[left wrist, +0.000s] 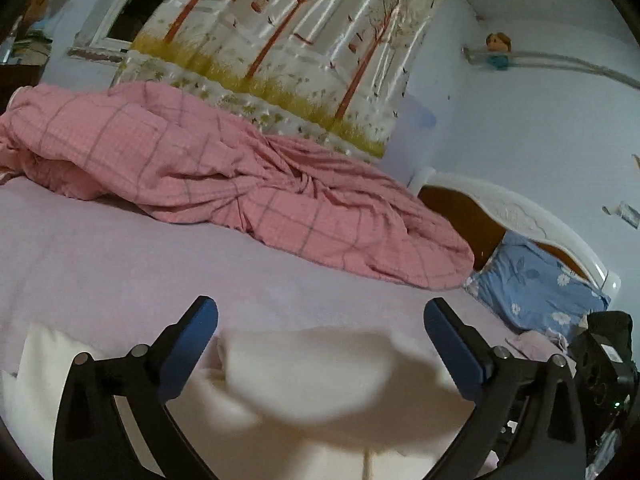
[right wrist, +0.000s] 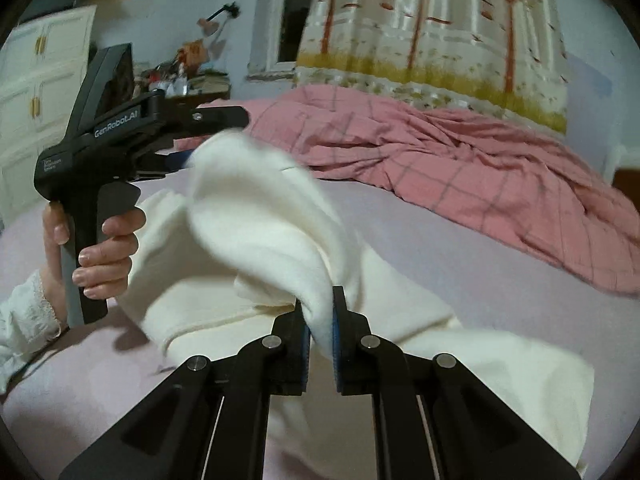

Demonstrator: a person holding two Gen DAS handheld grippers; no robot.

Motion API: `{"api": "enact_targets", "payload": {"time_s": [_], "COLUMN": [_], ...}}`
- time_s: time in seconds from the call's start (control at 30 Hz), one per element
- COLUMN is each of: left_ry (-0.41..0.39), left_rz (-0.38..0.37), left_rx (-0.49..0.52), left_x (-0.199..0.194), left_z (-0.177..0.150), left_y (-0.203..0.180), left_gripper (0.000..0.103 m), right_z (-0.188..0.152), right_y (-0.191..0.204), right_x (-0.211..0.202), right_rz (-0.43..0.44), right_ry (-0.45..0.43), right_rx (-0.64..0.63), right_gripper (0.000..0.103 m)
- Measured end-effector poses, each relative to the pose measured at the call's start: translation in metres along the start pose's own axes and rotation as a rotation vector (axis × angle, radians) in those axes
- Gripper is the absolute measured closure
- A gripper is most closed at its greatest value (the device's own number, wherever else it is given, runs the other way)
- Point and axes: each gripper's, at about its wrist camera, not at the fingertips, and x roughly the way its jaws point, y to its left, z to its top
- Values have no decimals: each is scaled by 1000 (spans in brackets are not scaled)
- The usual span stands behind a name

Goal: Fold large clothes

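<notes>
A cream-white garment [right wrist: 248, 216] lies on the lilac bed sheet [right wrist: 420, 240], one fold lifted in a loose hump. My right gripper [right wrist: 318, 300] is shut on that fold, and the cloth bulges up out of its blue pads. At the left of the right wrist view, a hand [right wrist: 104, 256] holds my left gripper [right wrist: 208, 140] level beside the top of the hump. In the left wrist view the left gripper [left wrist: 320, 312] stands wide open. The garment [left wrist: 304, 368] is blurred low between its fingers, and the pads do not touch it.
A rumpled pink checked duvet [left wrist: 200, 160] fills the far side of the bed. A tree-print curtain [left wrist: 300, 40] hangs behind it. A blue floral pillow [left wrist: 536, 292] leans on the headboard [left wrist: 500, 208]. A white cabinet [right wrist: 36, 92] and a cluttered desk [right wrist: 180, 80] stand far left.
</notes>
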Motion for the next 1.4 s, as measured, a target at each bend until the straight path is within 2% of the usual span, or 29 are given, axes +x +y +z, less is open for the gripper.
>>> {"api": "enact_targets", "payload": {"time_s": [0.07, 0.13, 0.2, 0.27, 0.37, 0.4, 0.43, 0.47, 0.5, 0.53, 0.57, 0.63, 0.7, 0.8, 0.87, 0.9, 0.93, 0.97, 1.0, 1.03, 1.13, 1.23, 1.27, 1.33, 1.37, 1.4], "left_ry": [52, 153, 236, 293, 355, 360, 369, 366, 347, 327, 312, 259, 204, 154, 124, 99, 78, 63, 35, 21, 104, 205, 232, 243, 236, 238], "left_rz": [23, 30, 26, 80, 64, 69, 62, 80, 107, 103, 81, 154, 164, 180, 150, 144, 151, 169, 199, 210, 176, 120, 91, 64, 62, 65], "left_rx": [17, 62, 134, 169, 118, 102, 114, 153, 193, 210, 213, 231, 267, 292, 274, 269, 268, 262, 246, 226, 93, -44, -107, -179, -193, -196], "left_x": [6, 19, 32, 40, 38, 32, 25, 16, 5, -5, -13, -30, -45, -57, -62, -65, -68, -68, -69, -70, -59, -38, -30, -23, -21, -18], "left_z": [1, -7, -24, -47, -71, -79, -89, -98, -105, -106, -106, -108, -111, -110, -107, -105, -103, -101, -97, -96, -91, -93, -93, -91, -88, -84], "left_y": [-11, -23, -32, -30, -20, -17, -16, -19, -25, -30, -35, -47, -58, -63, -59, -57, -55, -51, -46, -40, -9, 16, 25, 35, 36, 36], "left_gripper": [1, 1, 1, 2, 20, 35, 55, 63, 78, 98, 99, 99, 99, 99, 98, 86, 41, 14, 2, 2, 2, 2, 2, 2, 2, 2], "right_z": [-8, -11, -14, -16, -19, -21, -22, -24, -27, -30, -34, -40, -41, -34, -25, -19, -15, -10, -6, -4, -13, -42, -50, -53, -53, -50], "right_y": [-4, -1, 2, -2, -16, -22, -26, -27, -27, -25, -25, -24, -17, -11, -13, -14, -16, -21, -25, -31, -48, -61, -63, -61, -62, -58], "right_x": [-12, -19, -26, -42, -77, -99, -116, -145, -165, -186, -206, -238, -257, -249, -219, -199, -183, -151, -127, -95, -27, 22, 24, 18, 14, 4], "right_rz": [22, 21, -1, 6, 13, -9, -47, -152, -224, -270, -285, -265, -248, -285, -276, -261, -250, -240, -236, -224, -116, 3, 28, 107, 155, 123], "right_ry": [-16, -21, -24, -24, -54, -64, -65, -66, -76, -91, -106, -115, -126, -141, -128, -119, -111, -86, -59, -13, 85, 185, 166, 92, 49, -22], "right_rx": [37, 35, 39, 97, 210, 244, 255, 247, 239, 236, 241, 276, 261, 228, 236, 247, 255, 267, 274, 292, 391, 518, 534, 501, 498, 440], "right_gripper": [92, 91, 80, 73, 50, 50, 50, 49, 43, 38, 30, 29, 25, 20, 20, 20, 20, 20, 20, 20, 20, 20, 25, 90, 96, 96]}}
